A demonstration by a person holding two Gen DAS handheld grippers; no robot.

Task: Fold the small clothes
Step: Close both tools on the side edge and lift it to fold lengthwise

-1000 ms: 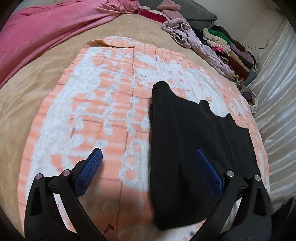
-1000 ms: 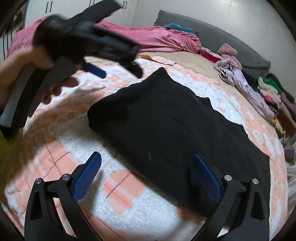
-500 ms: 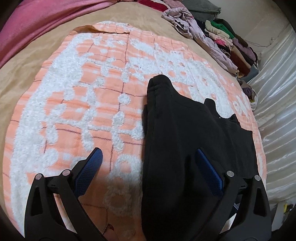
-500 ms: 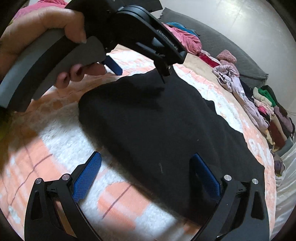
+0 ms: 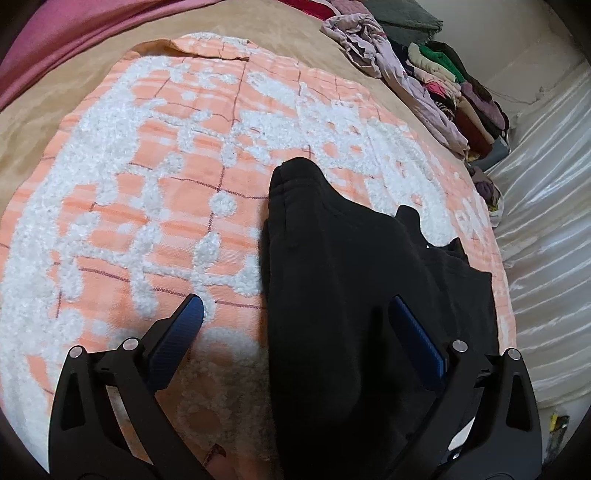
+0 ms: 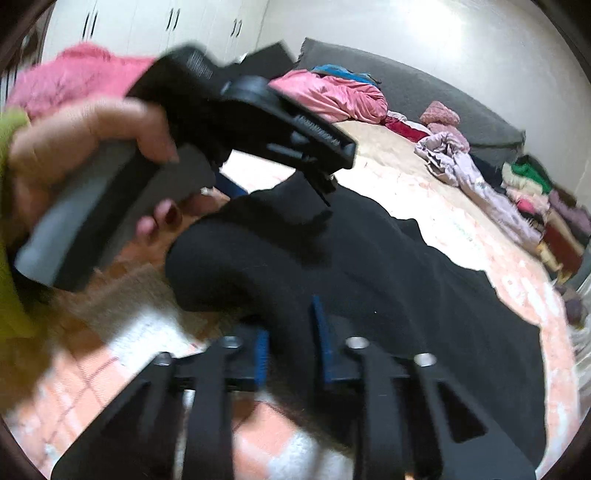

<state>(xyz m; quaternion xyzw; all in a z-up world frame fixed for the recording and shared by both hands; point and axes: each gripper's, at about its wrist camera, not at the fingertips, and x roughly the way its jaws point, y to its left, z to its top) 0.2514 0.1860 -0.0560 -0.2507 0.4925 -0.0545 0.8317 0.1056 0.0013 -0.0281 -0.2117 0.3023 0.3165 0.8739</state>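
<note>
A bed (image 5: 66, 147) with a tan cover fills both views, and an orange-and-white tufted blanket (image 5: 147, 206) is spread across it. A pink blanket (image 5: 74, 40) is bunched at the far side, and a row of piled clothes (image 5: 443, 85) runs along the bed's edge near the wall. White cupboard doors (image 6: 147, 26) show at the back of the right wrist view.

The black garment (image 5: 351, 295) lies flat on the tufted blanket. The left gripper (image 5: 295, 321) hangs over its near part with jaws spread wide, one blue pad over the blanket and the other over the black cloth, neither pressing on it. Compared with a second ago, this gripper has come closer to the garment, which now fills more of its view.

The right gripper (image 6: 290, 341), wide open a second ago, is closing its jaws on a bunched fold of the black garment's edge; the cloth sits between the blue pads, which press on it.

In the right wrist view a hand (image 6: 85, 147) with a yellow-green sleeve (image 6: 11, 258) holds the left gripper above the garment. Lettering on that gripper's body is too blurred to read.
</note>
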